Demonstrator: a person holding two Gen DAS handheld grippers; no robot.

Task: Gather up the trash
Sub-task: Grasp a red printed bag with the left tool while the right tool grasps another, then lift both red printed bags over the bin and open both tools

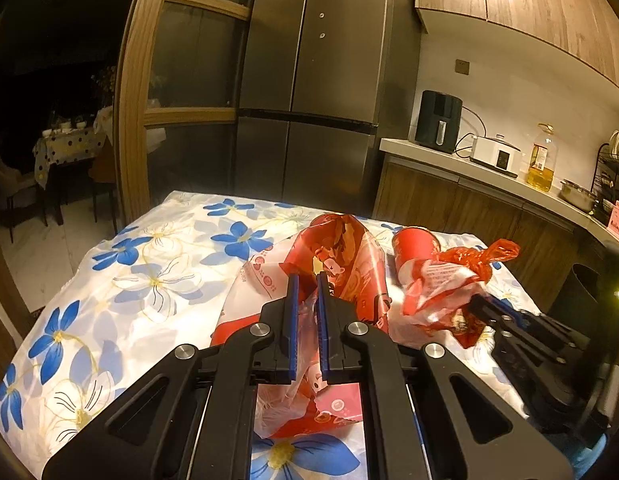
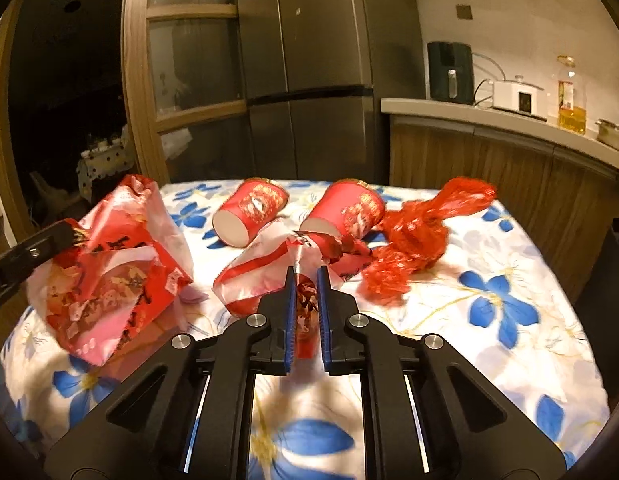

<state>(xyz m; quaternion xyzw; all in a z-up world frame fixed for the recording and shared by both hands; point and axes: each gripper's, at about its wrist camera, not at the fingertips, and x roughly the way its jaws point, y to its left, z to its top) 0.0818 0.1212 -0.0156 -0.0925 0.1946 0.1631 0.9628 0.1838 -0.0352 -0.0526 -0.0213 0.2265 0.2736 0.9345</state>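
Observation:
My left gripper (image 1: 307,280) is shut on the rim of a red and white plastic bag (image 1: 345,256) and holds it up over the table; the bag also shows at the left of the right wrist view (image 2: 109,276). My right gripper (image 2: 307,274) is shut on a crumpled red and white wrapper (image 2: 265,268), seen from the left wrist view (image 1: 437,292) too. Two red paper cups (image 2: 249,212) (image 2: 345,212) lie on their sides behind it. A red cellophane wrapper (image 2: 417,236) lies to the right of the cups.
The table wears a white cloth with blue flowers (image 2: 489,304). A steel fridge (image 1: 309,80) stands behind the table. A counter (image 1: 489,168) at the right holds appliances and an oil bottle. A dark bin (image 1: 577,292) stands right of the table.

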